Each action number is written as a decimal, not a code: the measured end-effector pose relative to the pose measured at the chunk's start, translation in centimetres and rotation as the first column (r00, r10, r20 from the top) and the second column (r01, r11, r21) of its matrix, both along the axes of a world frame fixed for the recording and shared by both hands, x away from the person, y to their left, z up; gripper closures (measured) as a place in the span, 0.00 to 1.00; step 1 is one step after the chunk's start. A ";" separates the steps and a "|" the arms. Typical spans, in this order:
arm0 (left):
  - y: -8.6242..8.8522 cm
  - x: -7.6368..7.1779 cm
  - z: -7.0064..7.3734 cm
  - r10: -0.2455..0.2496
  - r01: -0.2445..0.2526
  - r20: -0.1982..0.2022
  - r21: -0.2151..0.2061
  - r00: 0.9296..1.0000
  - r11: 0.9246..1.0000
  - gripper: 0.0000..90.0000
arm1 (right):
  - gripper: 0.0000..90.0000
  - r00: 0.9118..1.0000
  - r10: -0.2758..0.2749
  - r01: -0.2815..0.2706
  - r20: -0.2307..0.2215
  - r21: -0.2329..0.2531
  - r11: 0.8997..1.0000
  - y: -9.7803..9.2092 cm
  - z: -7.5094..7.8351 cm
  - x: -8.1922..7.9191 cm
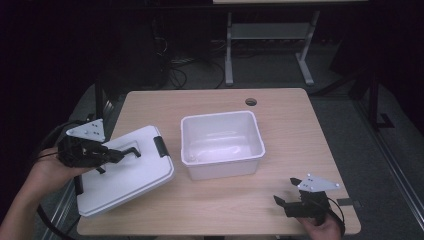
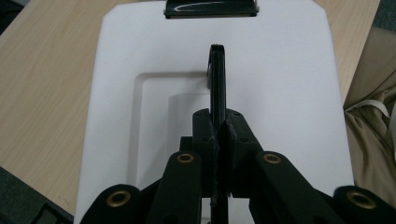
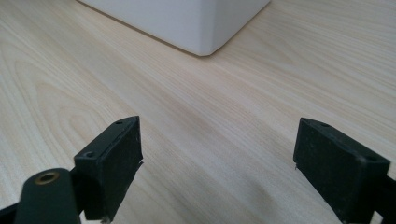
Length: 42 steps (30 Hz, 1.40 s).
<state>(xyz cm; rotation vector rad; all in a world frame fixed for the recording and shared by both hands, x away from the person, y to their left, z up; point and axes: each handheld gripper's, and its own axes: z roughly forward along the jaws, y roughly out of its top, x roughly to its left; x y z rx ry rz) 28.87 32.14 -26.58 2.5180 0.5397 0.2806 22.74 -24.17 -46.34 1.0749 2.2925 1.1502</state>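
Open white rectangular plastic bin (image 1: 222,143): mid-desk, empty, uncovered. Flat white plastic lid (image 1: 127,172): left of bin, tilted, black handle (image 2: 217,79) clamped in left gripper (image 1: 122,154). Right gripper (image 1: 287,191): jaws wide, empty, over light wooden desk (image 1: 290,125). Covering likely pending.

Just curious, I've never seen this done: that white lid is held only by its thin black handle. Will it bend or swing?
The white lid looks like rigid moulded plastic, so probably stiff and light. The left gripper pinches its black handle alone, so the broad lid may swing or tilt.
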 end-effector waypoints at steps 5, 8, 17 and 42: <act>-0.7 0.3 1.0 -0.014 0.014 0.007 -0.012 1.000 1.000 0.94 | 0.17 1.000 -0.001 0.001 0.000 0.002 1.000 -0.1 0.0 0.0; -1.0 0.5 1.3 -0.026 0.026 0.005 -0.010 1.000 1.000 0.94 | 0.17 1.000 0.002 -0.001 0.006 -0.001 1.000 -0.1 0.0 0.1; -2.7 1.1 2.9 -0.049 0.050 0.020 -0.024 0.999 0.998 0.94 | 0.17 1.000 0.013 -0.012 -0.001 0.004 1.000 0.0 0.0 0.1; -7.4 3.4 4.2 -0.124 0.124 0.005 -0.026 0.992 0.992 0.94 | 0.17 1.000 0.021 -0.021 0.006 0.006 1.000 0.1 0.0 0.1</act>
